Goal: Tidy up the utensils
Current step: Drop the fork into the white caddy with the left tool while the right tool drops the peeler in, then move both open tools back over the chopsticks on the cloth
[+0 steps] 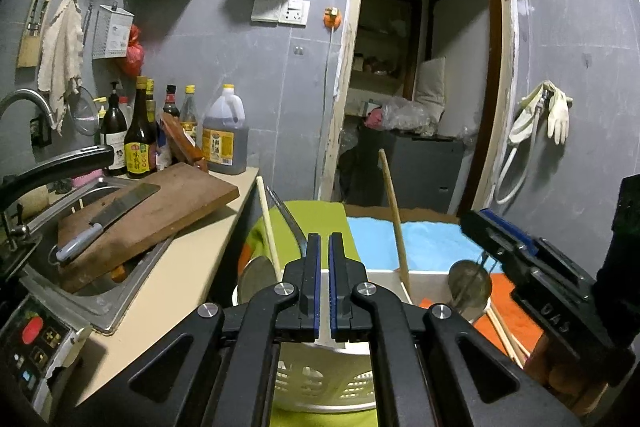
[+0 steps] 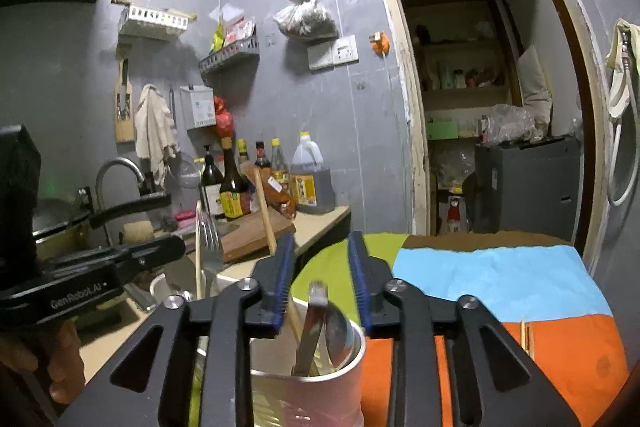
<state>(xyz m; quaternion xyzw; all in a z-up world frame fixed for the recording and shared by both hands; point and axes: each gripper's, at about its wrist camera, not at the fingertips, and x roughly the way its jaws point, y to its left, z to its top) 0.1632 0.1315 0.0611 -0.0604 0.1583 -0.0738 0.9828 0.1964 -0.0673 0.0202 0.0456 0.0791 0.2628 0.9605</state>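
My left gripper (image 1: 324, 243) is shut and empty, held above a white slotted basket (image 1: 320, 383) that holds wooden-handled utensils (image 1: 394, 215) and a metal spatula (image 1: 256, 273). My right gripper (image 2: 322, 247) is open and empty, right above a pink metal cup (image 2: 320, 391) that holds a spoon (image 2: 340, 327), a flat metal handle (image 2: 312, 323) and chopsticks (image 2: 294, 319). The cup also shows in the left wrist view (image 1: 470, 287), with the right gripper (image 1: 520, 259) over it. A pair of chopsticks (image 2: 527, 339) lies on the orange cloth.
A table with green, blue and orange cloths (image 2: 500, 279) lies ahead. To the left is a counter with a sink (image 1: 100, 291), a cutting board with a cleaver (image 1: 116, 211), and several sauce bottles (image 1: 140, 135). An open doorway (image 1: 420, 87) is behind.
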